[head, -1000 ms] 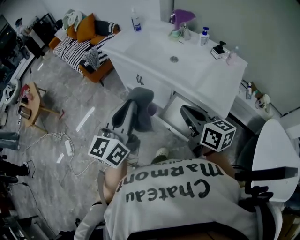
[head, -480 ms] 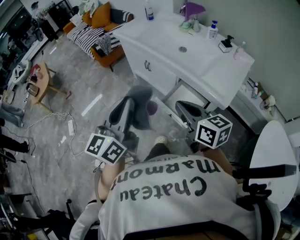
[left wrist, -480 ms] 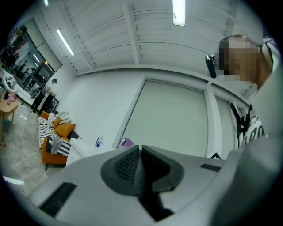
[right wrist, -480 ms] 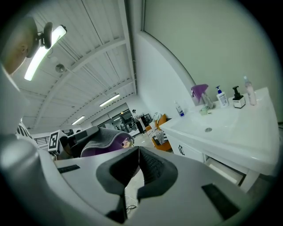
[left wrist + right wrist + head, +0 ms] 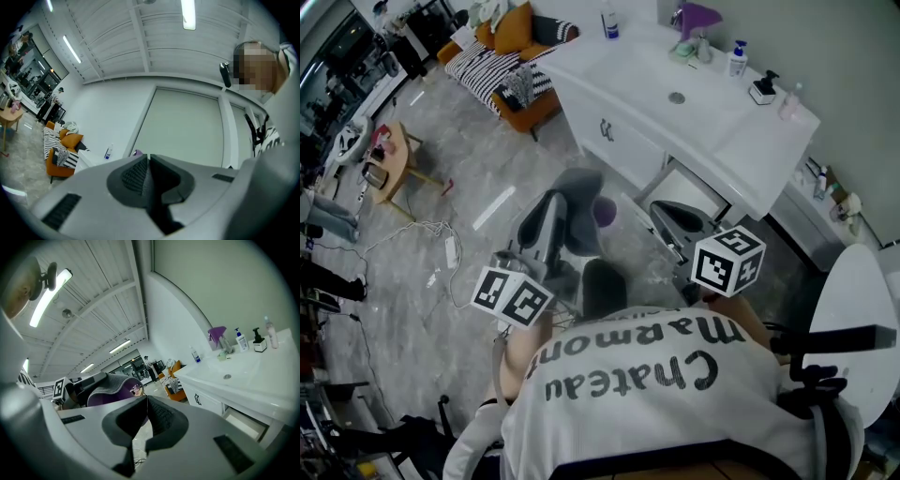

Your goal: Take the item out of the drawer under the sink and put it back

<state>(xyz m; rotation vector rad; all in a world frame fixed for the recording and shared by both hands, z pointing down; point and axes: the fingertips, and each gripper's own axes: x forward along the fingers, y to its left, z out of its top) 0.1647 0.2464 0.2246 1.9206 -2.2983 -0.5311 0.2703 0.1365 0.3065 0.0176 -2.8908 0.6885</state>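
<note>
Item (image 5: pixel 603 214), purple, sits against the tip of the left tongs (image 5: pixel 574 202), on the side facing the right tongs (image 5: pixel 661 214); whether it is clamped cannot be told. The left tongs are closed tip to tip, with nothing showing between them in their own view. The right tongs are closed too, and empty. Just beyond them the drawer (image 5: pixel 686 185) stands open under the counter (image 5: pixel 741 141).
</note>
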